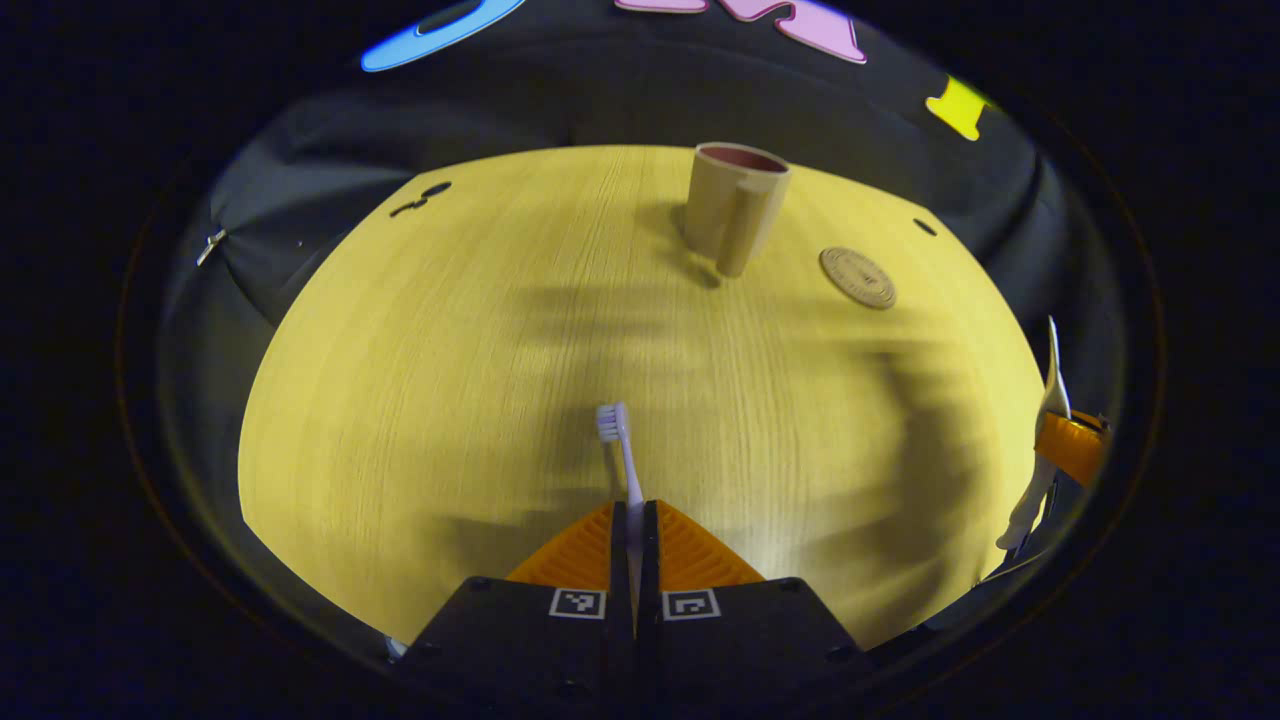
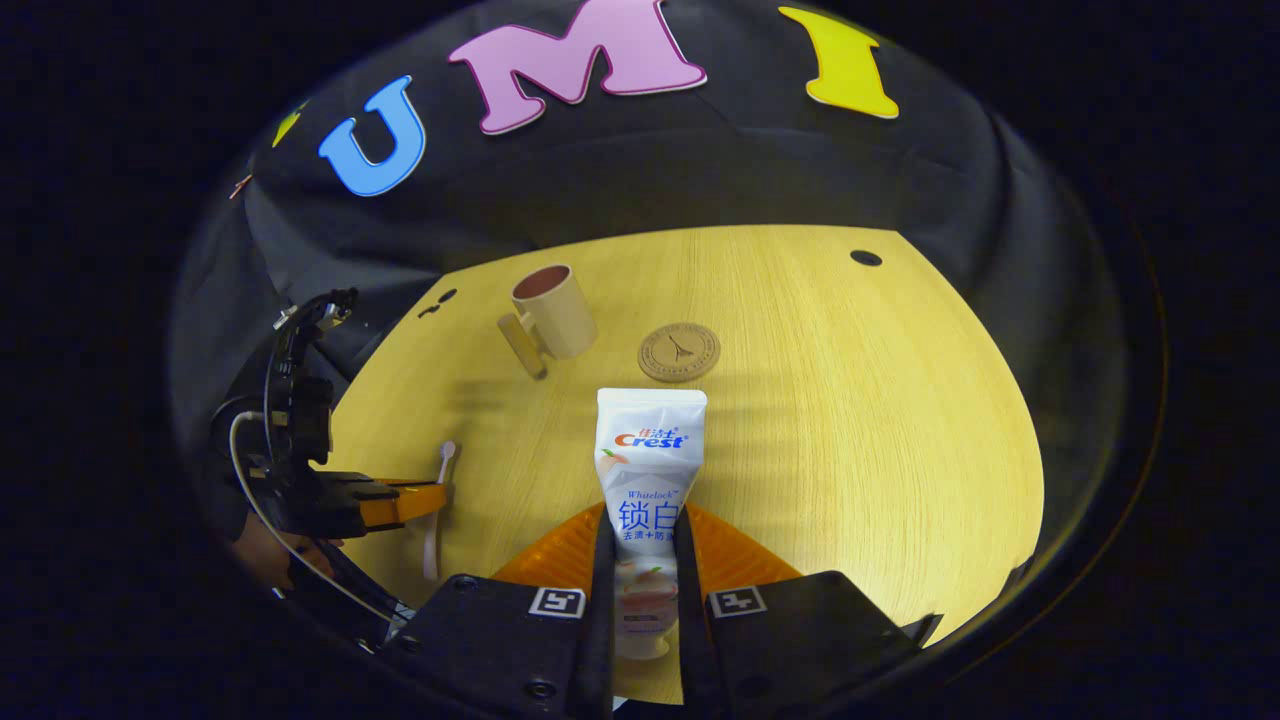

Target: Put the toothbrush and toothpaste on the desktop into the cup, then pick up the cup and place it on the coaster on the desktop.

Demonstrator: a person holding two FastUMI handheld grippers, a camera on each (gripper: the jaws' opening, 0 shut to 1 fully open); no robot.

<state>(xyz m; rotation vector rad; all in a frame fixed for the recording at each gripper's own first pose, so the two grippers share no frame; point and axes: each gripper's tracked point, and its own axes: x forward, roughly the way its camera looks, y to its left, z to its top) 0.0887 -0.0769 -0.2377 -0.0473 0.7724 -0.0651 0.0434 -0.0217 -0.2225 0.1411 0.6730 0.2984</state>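
Toothbrush [image 1: 622, 450] pinched by its handle in your left gripper [image 1: 634, 515], toothpaste [image 2: 648, 470] squeezed between the fingers of your right gripper [image 2: 641, 545], both above the desktop [image 1: 450, 400]. Cup [image 1: 735, 205] stands empty, coaster [image 1: 857, 277] just beside. Risk: a tilted entry clips the rim and tips the cup, or the thin handle twists loose.

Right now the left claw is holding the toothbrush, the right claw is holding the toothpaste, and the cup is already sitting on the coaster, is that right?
Not quite. The cup stands on the bare desktop beside the coaster, not on it, as the right gripper view shows. The rest holds: the left claw grips the toothbrush and the right claw grips the toothpaste.
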